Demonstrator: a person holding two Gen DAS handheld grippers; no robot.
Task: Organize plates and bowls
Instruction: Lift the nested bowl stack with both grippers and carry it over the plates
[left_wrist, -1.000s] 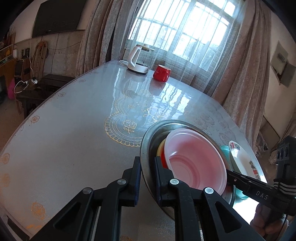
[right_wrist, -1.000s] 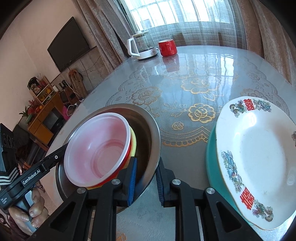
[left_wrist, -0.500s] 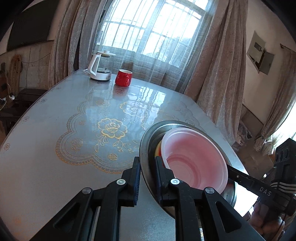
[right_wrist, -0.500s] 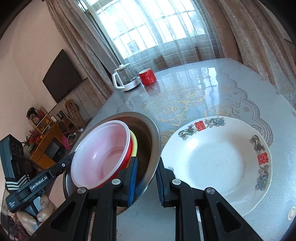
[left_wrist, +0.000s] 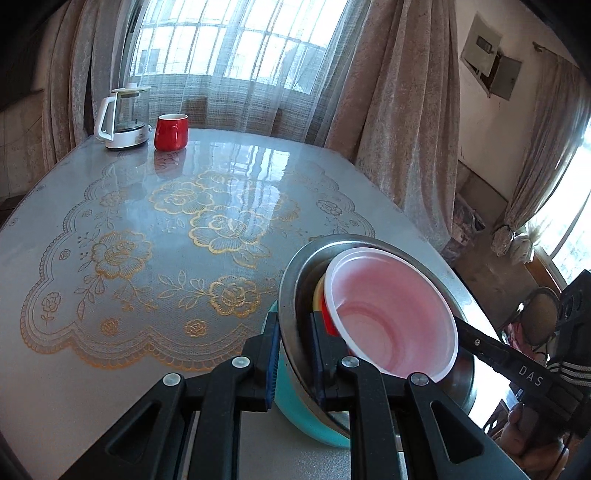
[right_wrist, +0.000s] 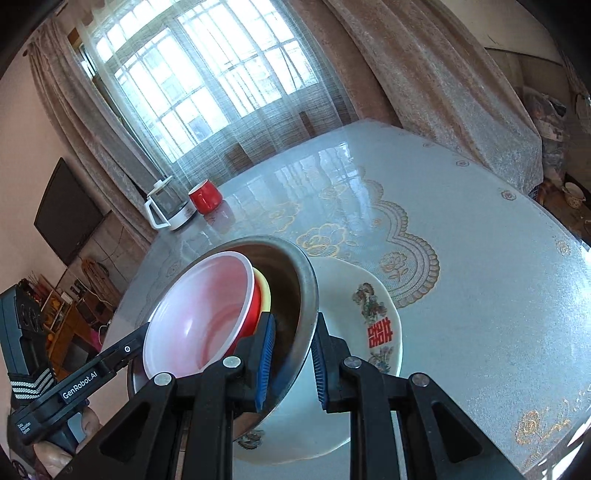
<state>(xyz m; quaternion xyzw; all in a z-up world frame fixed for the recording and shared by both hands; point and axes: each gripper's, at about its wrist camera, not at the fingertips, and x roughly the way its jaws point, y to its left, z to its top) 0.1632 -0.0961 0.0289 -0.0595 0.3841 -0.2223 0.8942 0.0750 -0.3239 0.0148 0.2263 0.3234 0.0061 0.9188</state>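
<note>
Left gripper (left_wrist: 292, 354): clamped on steel bowl (left_wrist: 291, 273) near rim
Right gripper (right_wrist: 290, 360): pinching opposite rim, same bowl
Bowl pos: tilted, plastic bowls (right_wrist: 199, 314) nested inside, hovering directly above white plate (right_wrist: 373, 306), so prob straight down next

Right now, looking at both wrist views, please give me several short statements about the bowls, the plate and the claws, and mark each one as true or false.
1. Both claws grip the rim of the steel bowl, the left claw on one side and the right claw on the other. True.
2. The steel bowl holds nothing. False: a pink bowl sits in it, nested over a red bowl and a yellow bowl.
3. The white plate with red characters lies under the steel bowl. True.
4. The red mug is inside the steel bowl. False: it stands far off on the table, beside the kettle.
</note>
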